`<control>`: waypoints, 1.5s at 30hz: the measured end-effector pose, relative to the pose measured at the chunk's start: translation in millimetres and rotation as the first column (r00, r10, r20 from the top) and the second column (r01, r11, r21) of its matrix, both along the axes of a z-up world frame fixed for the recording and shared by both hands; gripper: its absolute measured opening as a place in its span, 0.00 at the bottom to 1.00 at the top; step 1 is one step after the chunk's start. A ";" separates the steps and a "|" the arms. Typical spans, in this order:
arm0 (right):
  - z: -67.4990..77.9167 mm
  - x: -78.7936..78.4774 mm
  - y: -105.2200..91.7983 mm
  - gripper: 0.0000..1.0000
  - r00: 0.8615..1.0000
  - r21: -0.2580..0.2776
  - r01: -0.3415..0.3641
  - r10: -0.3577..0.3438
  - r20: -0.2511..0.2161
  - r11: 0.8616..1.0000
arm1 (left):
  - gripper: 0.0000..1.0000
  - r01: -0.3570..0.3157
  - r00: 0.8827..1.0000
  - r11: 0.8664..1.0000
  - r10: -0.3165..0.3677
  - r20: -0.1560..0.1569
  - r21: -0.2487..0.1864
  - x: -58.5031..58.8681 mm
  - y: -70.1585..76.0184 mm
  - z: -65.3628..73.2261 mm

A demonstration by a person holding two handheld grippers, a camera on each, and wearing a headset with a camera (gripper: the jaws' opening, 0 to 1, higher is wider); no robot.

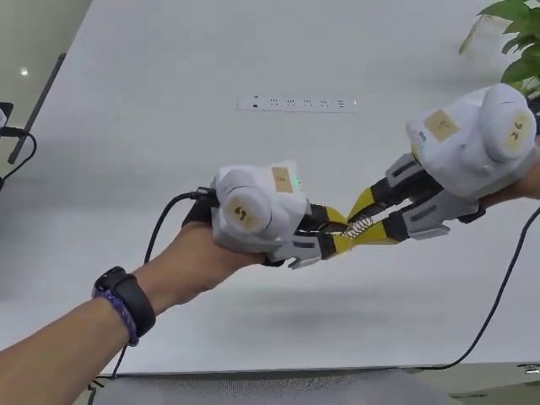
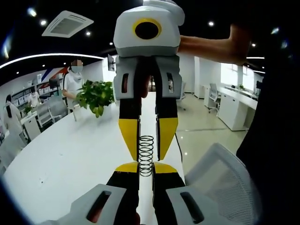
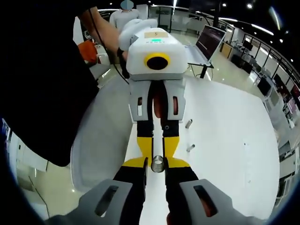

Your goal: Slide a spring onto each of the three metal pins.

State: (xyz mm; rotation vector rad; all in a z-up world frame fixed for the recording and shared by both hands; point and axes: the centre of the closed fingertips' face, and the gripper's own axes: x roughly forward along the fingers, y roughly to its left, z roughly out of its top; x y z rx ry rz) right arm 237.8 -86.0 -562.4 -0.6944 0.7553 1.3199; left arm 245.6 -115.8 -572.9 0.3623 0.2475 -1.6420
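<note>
Spring of coiled steel sits pinched in the right gripper. The left gripper butts against it, nearly closed (contents hidden).

The spring sits between the left gripper and right gripper, over the table. A power strip lies beyond.

The head view looks steeply down on the white table, with the action close at 4 o'clock. The left gripper view stares along its jaws, the right gripper head-on at 12 o'clock. The right gripper view faces the left gripper likewise. All three share the spring.
</note>
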 end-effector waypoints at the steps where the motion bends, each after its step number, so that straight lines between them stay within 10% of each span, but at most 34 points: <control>1: -0.2 0.4 0.2 0.11 1.000 -0.002 -0.005 0.005 0.003 1.000 | 0.02 0.000 1.000 1.000 0.000 0.001 -0.002 0.0 -0.1 1.0; 32: -9.8 4.6 0.3 0.08 0.997 -0.027 -0.073 0.073 0.025 0.997 | 0.03 0.003 1.000 1.000 -0.003 -0.022 0.001 1.4 2.9 -6.1; 45: -27.0 13.1 -0.8 0.08 0.999 -0.049 -0.035 0.036 0.016 0.998 | 0.11 -0.072 0.995 0.996 0.075 -0.063 0.047 7.3 32.1 -29.1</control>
